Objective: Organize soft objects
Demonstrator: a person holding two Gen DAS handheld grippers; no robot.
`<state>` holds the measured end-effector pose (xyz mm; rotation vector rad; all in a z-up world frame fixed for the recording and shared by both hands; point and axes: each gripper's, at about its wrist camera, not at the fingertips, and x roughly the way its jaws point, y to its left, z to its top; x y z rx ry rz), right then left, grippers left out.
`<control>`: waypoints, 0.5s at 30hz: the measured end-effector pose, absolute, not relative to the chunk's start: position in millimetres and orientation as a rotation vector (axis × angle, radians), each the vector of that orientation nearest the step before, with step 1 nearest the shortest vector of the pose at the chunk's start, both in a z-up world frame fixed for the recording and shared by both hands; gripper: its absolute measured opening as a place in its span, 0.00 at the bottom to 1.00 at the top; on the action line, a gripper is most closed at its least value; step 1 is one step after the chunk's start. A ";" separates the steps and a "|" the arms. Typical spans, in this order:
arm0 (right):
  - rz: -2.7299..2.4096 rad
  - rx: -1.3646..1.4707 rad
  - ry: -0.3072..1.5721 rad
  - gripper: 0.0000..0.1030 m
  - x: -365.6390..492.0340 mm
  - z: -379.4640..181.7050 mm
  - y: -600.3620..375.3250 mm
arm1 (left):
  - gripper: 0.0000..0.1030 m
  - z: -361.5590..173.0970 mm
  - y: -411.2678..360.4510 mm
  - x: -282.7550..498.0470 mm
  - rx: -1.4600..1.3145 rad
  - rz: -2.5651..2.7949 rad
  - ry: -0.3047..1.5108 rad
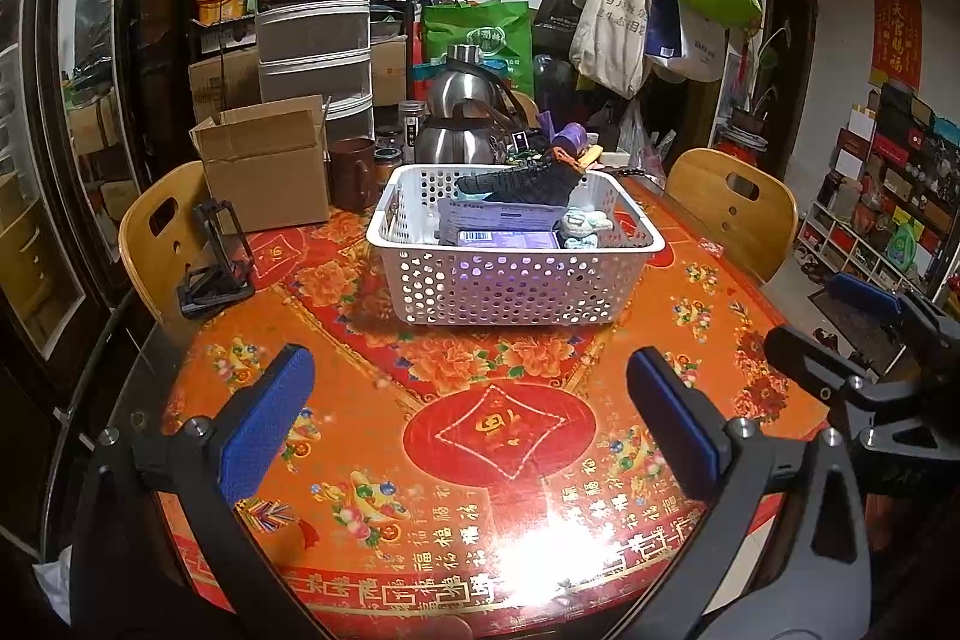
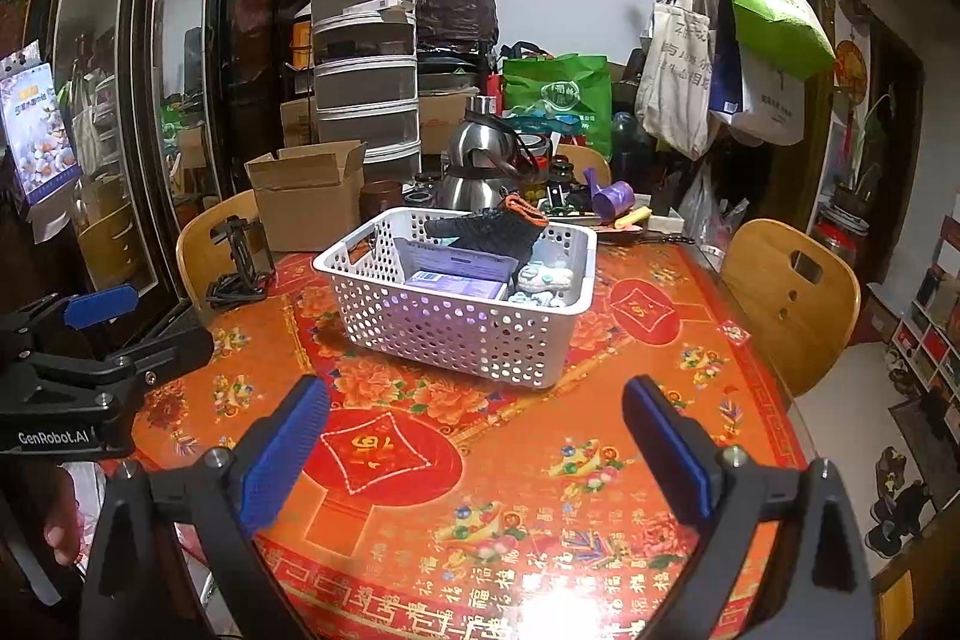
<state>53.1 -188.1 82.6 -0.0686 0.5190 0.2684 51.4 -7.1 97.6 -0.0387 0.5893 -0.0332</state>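
- Cluttered with boxes, drawers and hanging bags, the room surrounds a round table [image 1: 480,436] under a red patterned cloth.
- At its middle, the white perforated basket [image 1: 510,280] already holds a dark knitted item [image 1: 522,184], a pale soft bundle [image 1: 585,226] and flat packets.
- No soft object lies loose on the near cloth, so the sorting looks nearly or fully done.
- Left gripper [image 1: 474,418] and right gripper [image 2: 474,454] hover near the table edge, fingers apart, holding nothing.

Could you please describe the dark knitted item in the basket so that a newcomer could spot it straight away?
Start at the white perforated basket in the middle of the red and orange table. The dark knitted item lies on top of its contents, toward the back wall. Unlike the flat pale packets beneath, it is black, ribbed and orange-trimmed at one end.
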 end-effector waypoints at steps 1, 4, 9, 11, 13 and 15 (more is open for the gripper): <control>0.268 -0.068 0.519 0.95 53.4 82.3 -188.4 | 1.00 97.5 -7.2 51.4 -0.038 -0.033 0.590; 0.269 -0.069 0.521 0.95 53.3 82.4 -188.3 | 1.00 97.5 -6.9 51.5 -0.037 -0.034 0.591; 0.269 -0.070 0.520 0.95 52.7 82.5 -188.5 | 1.00 96.3 -8.4 51.8 -0.035 -0.033 0.593; 0.267 -0.071 0.519 0.95 52.7 82.4 -188.5 | 1.00 97.0 -7.7 51.9 -0.037 -0.035 0.594; 0.266 -0.070 0.519 0.95 52.6 82.5 -188.0 | 1.00 97.1 -7.9 51.9 -0.036 -0.034 0.594; 0.266 -0.070 0.519 0.95 52.5 82.4 -188.1 | 1.00 97.2 -7.5 52.1 -0.037 -0.035 0.593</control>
